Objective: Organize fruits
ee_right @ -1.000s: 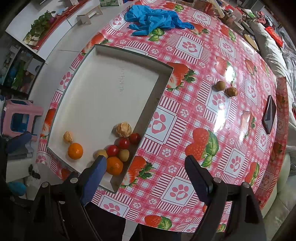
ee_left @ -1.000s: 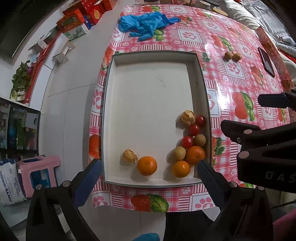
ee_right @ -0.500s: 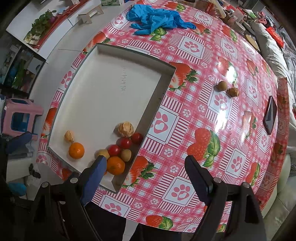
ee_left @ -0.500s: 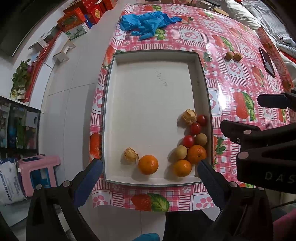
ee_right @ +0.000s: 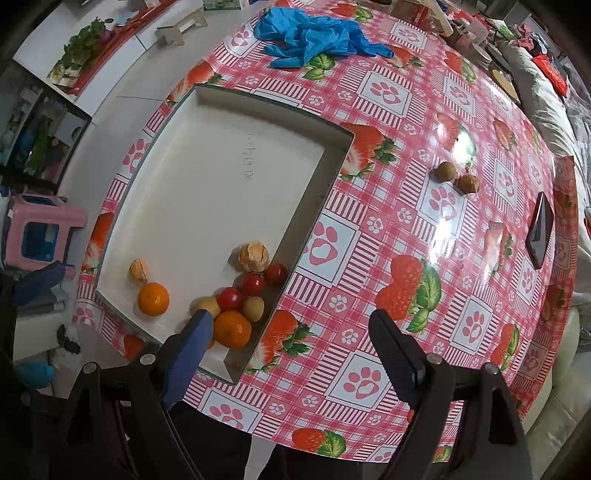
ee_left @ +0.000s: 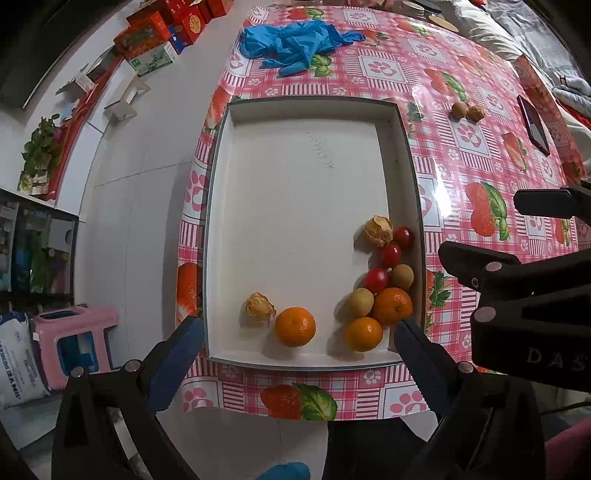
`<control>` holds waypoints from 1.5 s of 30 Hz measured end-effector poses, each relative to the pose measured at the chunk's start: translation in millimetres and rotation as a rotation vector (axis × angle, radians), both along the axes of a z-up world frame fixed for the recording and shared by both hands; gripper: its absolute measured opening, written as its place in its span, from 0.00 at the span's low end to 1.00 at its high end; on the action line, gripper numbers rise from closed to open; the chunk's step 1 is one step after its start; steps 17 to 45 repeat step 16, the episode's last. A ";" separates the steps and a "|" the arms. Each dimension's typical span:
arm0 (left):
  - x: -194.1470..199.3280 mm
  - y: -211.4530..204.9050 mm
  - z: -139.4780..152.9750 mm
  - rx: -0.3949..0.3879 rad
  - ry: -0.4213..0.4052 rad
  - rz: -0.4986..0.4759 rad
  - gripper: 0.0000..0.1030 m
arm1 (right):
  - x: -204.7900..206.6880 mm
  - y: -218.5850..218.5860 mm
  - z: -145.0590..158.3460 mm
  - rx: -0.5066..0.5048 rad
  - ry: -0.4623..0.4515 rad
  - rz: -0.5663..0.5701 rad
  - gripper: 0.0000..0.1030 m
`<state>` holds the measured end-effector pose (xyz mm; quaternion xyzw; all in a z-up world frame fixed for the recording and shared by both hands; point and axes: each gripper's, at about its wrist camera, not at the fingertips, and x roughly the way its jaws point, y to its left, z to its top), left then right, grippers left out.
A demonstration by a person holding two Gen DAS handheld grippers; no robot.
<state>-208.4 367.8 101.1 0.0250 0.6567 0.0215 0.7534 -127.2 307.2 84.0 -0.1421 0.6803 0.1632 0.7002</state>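
Seen from above: a shallow white tray [ee_left: 295, 192] lying on the desk [ee_right: 388, 258] with its pink paw-and-strawberry cloth. Left tongs [ee_left: 295, 354] spread wide, nothing between the blue pads, hanging over the near wall of the tray. Straight ahead of them, just inside that wall: a lone orange [ee_left: 295, 326] with a papery husked fruit [ee_left: 260, 306] touching its far left side. Closer to the right-hand pad, packed into the near right corner of the tray: two more oranges [ee_left: 392, 305], two pale tan round fruits [ee_left: 360, 302], three small red fruits [ee_left: 376, 279] in a row along the right wall, and a second husked fruit [ee_left: 377, 230] at the far end of the cluster. Rest of the tray floor bare.

Right tongs [ee_right: 291, 347] also spread, empty, poised over the desk just right of the tray's near corner; left pad overlapping the fruit cluster in that view, right pad over bare cloth. Well ahead and to the right, apart from the tray: two small brown fruits [ee_right: 456, 177] side by side on the cloth. Further right, a dark phone [ee_right: 541, 229]. At the far edge of the desk, a heap of blue gloves [ee_right: 314, 35].
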 end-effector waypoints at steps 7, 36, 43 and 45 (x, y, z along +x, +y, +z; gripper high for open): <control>0.0 -0.1 -0.1 0.000 0.002 -0.003 1.00 | 0.5 2.0 -0.8 -0.001 0.002 0.010 0.86; 0.5 1.7 1.4 -0.008 -0.012 -0.007 1.00 | 0.9 1.4 -0.5 0.000 0.002 0.009 0.86; 0.5 1.7 1.4 -0.008 -0.012 -0.007 1.00 | 0.9 1.4 -0.5 0.000 0.002 0.009 0.86; 0.5 1.7 1.4 -0.008 -0.012 -0.007 1.00 | 0.9 1.4 -0.5 0.000 0.002 0.009 0.86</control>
